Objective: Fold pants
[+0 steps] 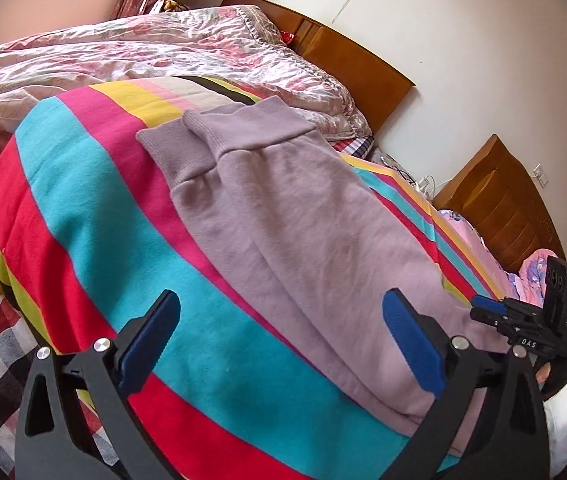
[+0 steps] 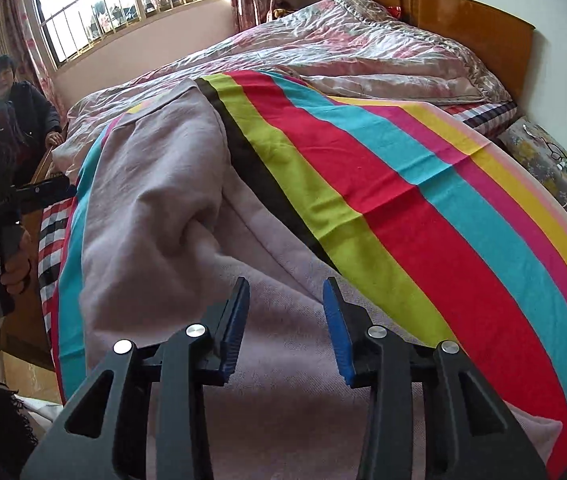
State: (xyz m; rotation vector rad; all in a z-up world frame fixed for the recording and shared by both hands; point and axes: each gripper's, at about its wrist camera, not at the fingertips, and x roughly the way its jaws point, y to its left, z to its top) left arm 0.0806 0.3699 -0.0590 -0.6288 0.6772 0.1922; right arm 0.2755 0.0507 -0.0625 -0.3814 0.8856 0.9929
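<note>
Lilac sweatpants [image 1: 283, 240] lie on a striped blanket [image 1: 95, 200], the two legs laid together, ribbed cuffs at the far end. My left gripper [image 1: 279, 328] is open wide, hovering above the blanket and the pants' near edge, holding nothing. My right gripper [image 2: 286, 320] is open, just above the wide near part of the pants [image 2: 155, 208], holding nothing. The right gripper also shows in the left wrist view [image 1: 487, 312] at the pants' right end. The left gripper shows in the right wrist view [image 2: 43, 192], held by a hand at the far left.
The striped blanket [image 2: 423, 200] covers a bed with a crumpled pink quilt [image 2: 343, 48] behind and a wooden headboard [image 2: 483, 28]. A person [image 2: 7, 128] stands by the window at the left. A wooden nightstand [image 1: 499, 200] and cables are beside the bed.
</note>
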